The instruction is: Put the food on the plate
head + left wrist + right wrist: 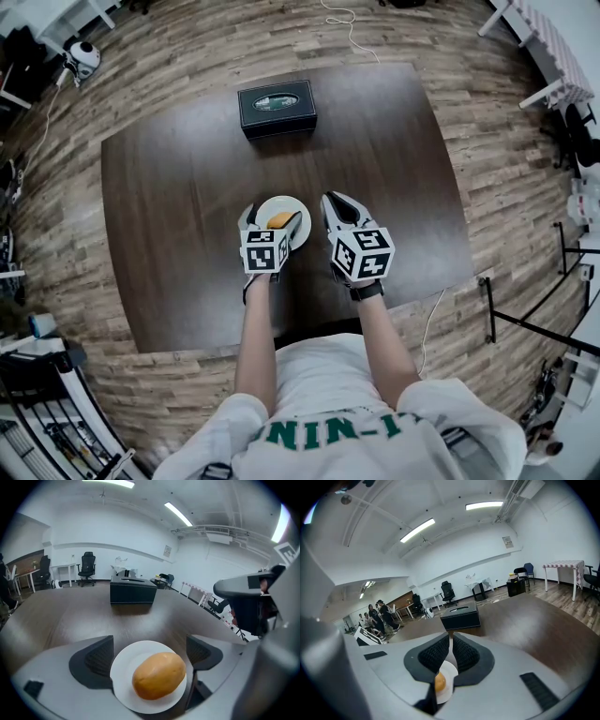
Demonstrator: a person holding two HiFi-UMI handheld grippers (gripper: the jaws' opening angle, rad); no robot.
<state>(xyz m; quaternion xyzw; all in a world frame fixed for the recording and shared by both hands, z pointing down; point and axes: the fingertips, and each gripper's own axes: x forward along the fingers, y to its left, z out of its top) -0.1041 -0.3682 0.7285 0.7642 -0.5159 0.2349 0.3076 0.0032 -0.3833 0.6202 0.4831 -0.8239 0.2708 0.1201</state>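
**Figure.** Two hand-held grippers over a dark table (169, 234), described from the fingers outward.

**Left gripper** (150, 654): the fingers (100, 656) are released and spread wide, one on each side of the plate. The pads press on nothing.

**Food** (159, 674): a rounded, golden-brown piece lying in the space between the left fingers. It is clear of both pads and rests on the plate.

**Plate** (123, 672): small, white and round. It sits flat on the table beneath the left fingers, with its rim showing beside each pad.

**Right gripper** (450, 652): the fingers are clenched together, with only a narrow slit between the ribbed pads, and they grasp nothing. In the right gripper view a sliver of plate and food shows through the slit, below the fingertips. In the head view the plate lies just to the left of these fingers, and the two grippers stand side by side.

**Black box** (277, 108): a low rectangular box with an oval opening in its top. It stands on the table well beyond both sets of fingertips, near the far edge.

**Wooden floor** (112, 103): plank flooring surrounds the table. In the left gripper view, office chairs (87, 564) stand against the far white wall.
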